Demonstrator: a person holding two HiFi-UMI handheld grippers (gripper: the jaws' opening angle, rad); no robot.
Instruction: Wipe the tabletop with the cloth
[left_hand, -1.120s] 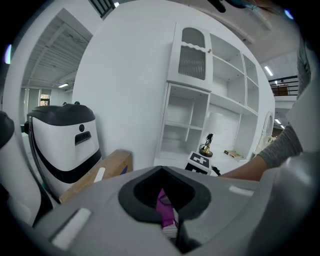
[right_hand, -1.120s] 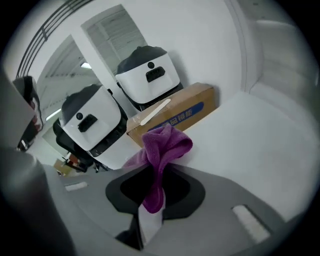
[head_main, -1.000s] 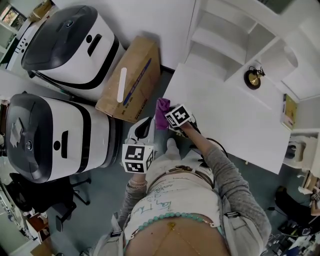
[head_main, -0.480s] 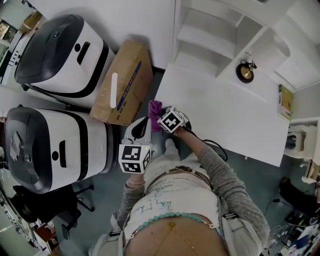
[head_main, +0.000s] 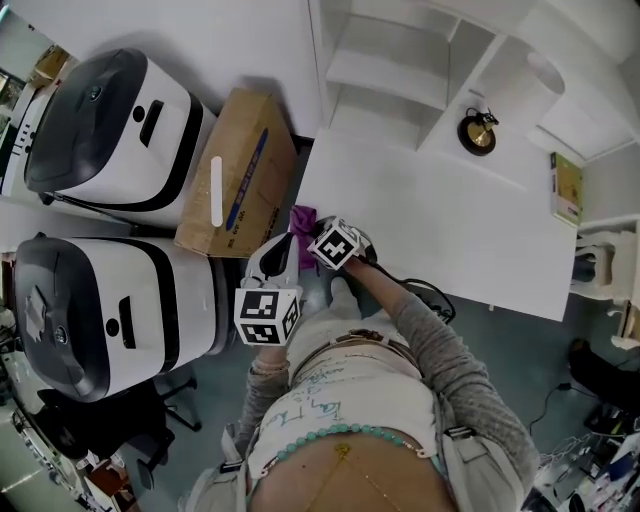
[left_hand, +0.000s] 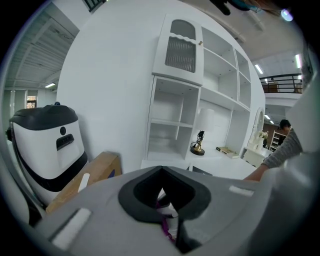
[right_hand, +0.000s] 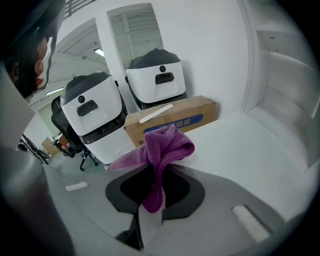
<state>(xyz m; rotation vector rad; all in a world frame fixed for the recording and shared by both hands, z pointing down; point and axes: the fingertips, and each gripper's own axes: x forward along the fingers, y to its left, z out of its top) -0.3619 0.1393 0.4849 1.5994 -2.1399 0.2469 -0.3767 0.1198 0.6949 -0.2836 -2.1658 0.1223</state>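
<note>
**Tabletop wipe: cloth in grip, at the corner**

Setting: white tabletop (head_main: 480, 230) under a white shelf unit (head_main: 400, 60); a box (head_main: 235, 190) and two white machines (head_main: 100, 110) stand on the floor to the left of both grippers

- Right gripper (right_hand: 152, 197): jaws clamped on a fold of the purple cloth (right_hand: 160, 145), which bunches above the tips and hangs at the tabletop's corner
- Left gripper (left_hand: 167, 215): jaws drawn together, just beside the right gripper, off the tabletop edge

Progress, judged: cloth is secured and brought to the surface; nearly all of the tabletop lies ahead and to the right of the right gripper, so the wiping seems mostly yet to do. White surface shows no streaks, so wiped and unwiped areas cannot be told apart

Unclear:
- whether the cloth presses flat on the tabletop or only overhangs it
- a purple sliver in the left gripper's seam: nipped there or seen past it, not determinable
- tabletop's far right end, cut off in both gripper views
</note>
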